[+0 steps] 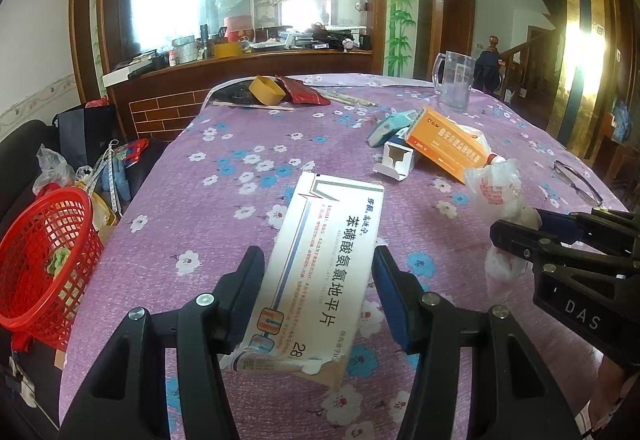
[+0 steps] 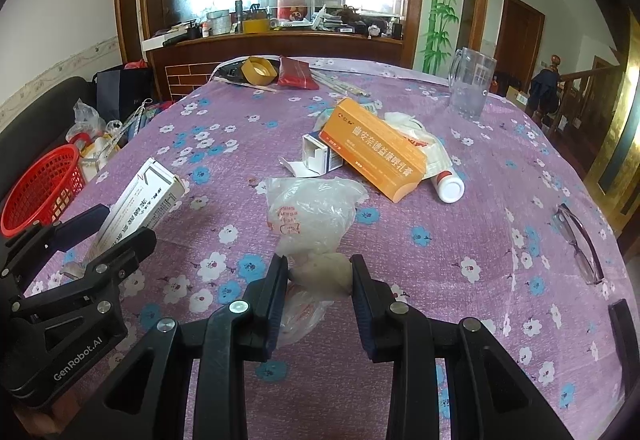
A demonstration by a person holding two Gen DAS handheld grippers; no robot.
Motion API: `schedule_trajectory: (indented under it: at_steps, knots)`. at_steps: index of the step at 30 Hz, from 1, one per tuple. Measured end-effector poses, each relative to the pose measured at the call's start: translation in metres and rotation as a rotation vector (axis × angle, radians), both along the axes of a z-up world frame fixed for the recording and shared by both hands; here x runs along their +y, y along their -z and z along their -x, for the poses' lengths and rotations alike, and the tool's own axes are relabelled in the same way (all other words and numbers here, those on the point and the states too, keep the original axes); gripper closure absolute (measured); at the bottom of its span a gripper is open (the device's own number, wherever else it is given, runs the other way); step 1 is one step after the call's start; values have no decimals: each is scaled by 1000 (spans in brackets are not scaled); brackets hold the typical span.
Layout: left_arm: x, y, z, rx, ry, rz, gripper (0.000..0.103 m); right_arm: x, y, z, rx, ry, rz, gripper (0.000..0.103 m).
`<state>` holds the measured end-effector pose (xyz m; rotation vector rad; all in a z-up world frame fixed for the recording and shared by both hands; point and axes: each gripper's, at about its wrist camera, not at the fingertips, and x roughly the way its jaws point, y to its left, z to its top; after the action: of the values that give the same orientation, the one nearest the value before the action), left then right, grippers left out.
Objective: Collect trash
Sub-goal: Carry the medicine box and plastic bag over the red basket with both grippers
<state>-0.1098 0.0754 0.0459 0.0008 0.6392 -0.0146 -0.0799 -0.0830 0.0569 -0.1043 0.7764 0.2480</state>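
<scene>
My left gripper (image 1: 318,260) is shut on a white medicine box (image 1: 324,260), which is torn at its near end and held above the purple flowered tablecloth (image 1: 224,168). The same white medicine box (image 2: 140,200) and left gripper (image 2: 120,228) show at the left of the right wrist view. My right gripper (image 2: 319,268) is shut on a crumpled clear plastic bag (image 2: 316,212) with red print; a pale wad sits between its pads. That plastic bag (image 1: 496,188) and right gripper (image 1: 516,228) appear at the right of the left wrist view. A red mesh basket (image 1: 44,260) stands off the table's left side.
Farther on the table lie an orange box (image 2: 376,148), a small open white carton (image 2: 316,156), a white bottle (image 2: 450,186) and a teal packet (image 1: 390,124). A clear plastic jug (image 2: 470,88) stands far right, eyeglasses (image 2: 580,240) at the right edge, a tape roll (image 2: 259,69) and red packet (image 2: 296,72) at the back.
</scene>
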Motion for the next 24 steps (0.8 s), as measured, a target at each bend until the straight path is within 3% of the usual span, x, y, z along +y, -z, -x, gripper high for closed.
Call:
schedule_trajectory:
  at_steps: [24]
  knots:
    - [31,-6,15,-29,-34,50,48,34,-2,8,-9,-46,75,69]
